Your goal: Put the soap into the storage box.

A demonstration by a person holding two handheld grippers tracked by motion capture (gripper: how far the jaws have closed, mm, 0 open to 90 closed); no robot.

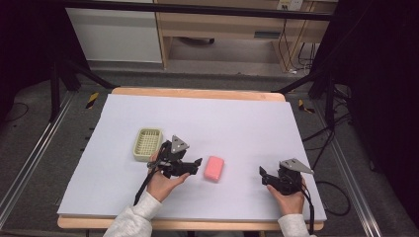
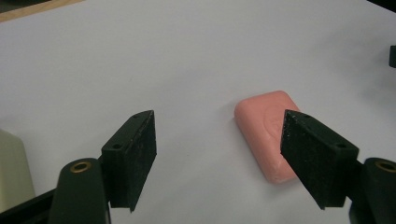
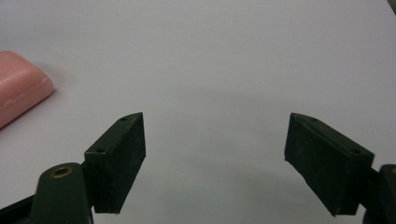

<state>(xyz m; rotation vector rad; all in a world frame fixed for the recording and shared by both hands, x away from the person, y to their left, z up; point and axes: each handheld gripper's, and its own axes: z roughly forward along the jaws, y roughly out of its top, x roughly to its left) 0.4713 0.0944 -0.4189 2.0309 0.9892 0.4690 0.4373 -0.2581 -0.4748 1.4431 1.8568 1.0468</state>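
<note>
A pink bar of soap (image 1: 214, 168) lies flat on the white sheet near the table's middle. My left gripper (image 1: 196, 165) is just left of it, pointing at it, open and empty. In the left gripper view (image 2: 218, 120) the soap (image 2: 264, 123) lies ahead and to the right, partly behind the right jaw, not between the jaws. My right gripper (image 1: 262, 175) is open at the front right, a hand's width right of the soap. In the right gripper view (image 3: 217, 119) bare sheet lies between the jaws and the soap (image 3: 18, 91) sits at the left edge.
A pale green slotted basket (image 1: 148, 144) stands behind the left hand; its corner (image 2: 11, 170) is at the lower left of the left gripper view. The white sheet (image 1: 222, 118) covers the wooden table. Cables trail off the right side.
</note>
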